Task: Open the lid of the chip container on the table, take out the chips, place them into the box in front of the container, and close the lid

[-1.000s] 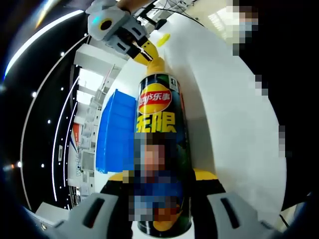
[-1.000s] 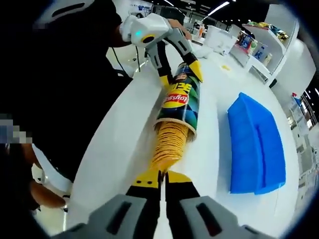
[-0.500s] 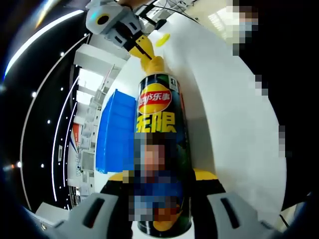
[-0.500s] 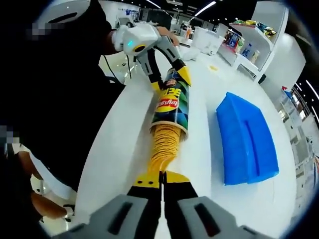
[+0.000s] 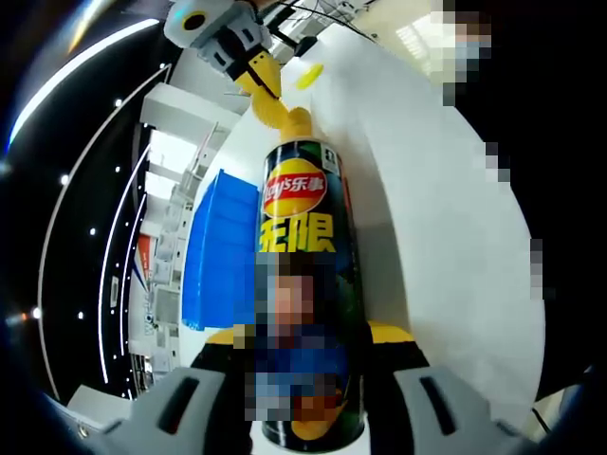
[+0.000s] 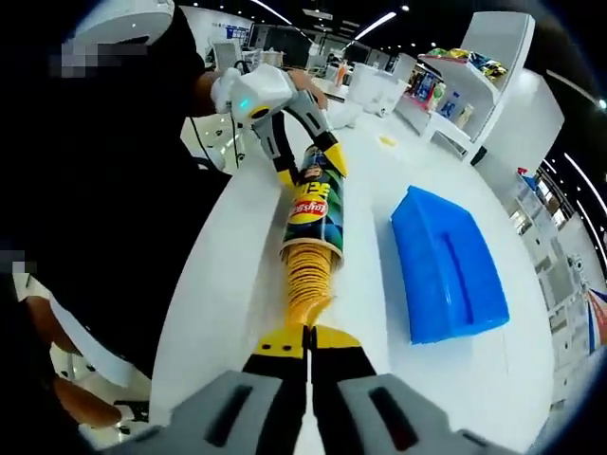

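With the left claw (image 6: 313, 156) clamping the chip container (image 6: 313, 209) and the right claw (image 6: 306, 334) pinching the chips (image 6: 305, 280), the brittle stack could snap and scatter across the tabletop (image 6: 379, 294).

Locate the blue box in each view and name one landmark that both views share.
Left gripper view: the blue box sits left of centre, beside the chip container held in the left claw.
Right gripper view: the blue box lies right of centre, to the right of the chip container.
Shared landmark: the chip container.
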